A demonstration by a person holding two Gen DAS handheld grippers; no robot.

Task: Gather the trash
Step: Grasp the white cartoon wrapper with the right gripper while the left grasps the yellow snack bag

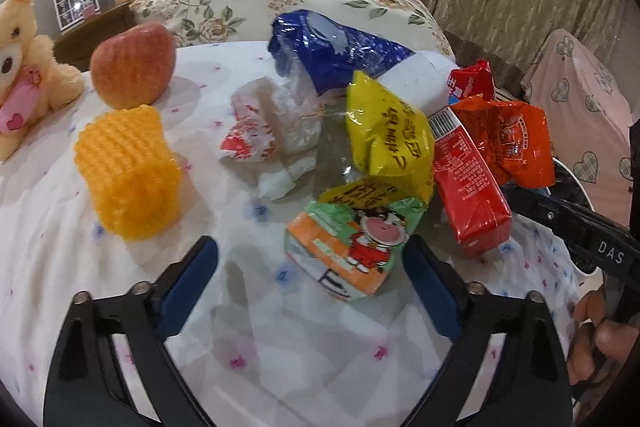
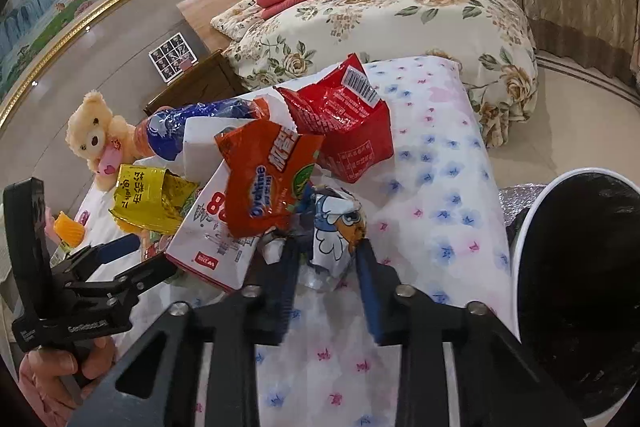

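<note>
A heap of trash lies on the flowered tablecloth [image 1: 280, 367]. In the left wrist view my left gripper [image 1: 310, 269] is open, its blue pads either side of a green-and-orange milk carton [image 1: 348, 247]. Behind it lie a yellow snack bag [image 1: 390, 131], a red carton [image 1: 468, 183], an orange wrapper [image 1: 508, 139], a blue bag [image 1: 336, 51] and crumpled white plastic [image 1: 276, 123]. In the right wrist view my right gripper [image 2: 326, 251] is shut on a white cartoon wrapper [image 2: 338, 227], beside the orange Ovaltine wrapper [image 2: 264, 179] and a red bag [image 2: 344, 119].
A black-lined white bin [image 2: 576, 287] stands at the table's right edge. An apple [image 1: 134, 65], a yellow foam fruit net [image 1: 128, 167] and a teddy bear [image 1: 24, 75] sit on the left of the table. A bed [image 2: 380, 27] lies behind.
</note>
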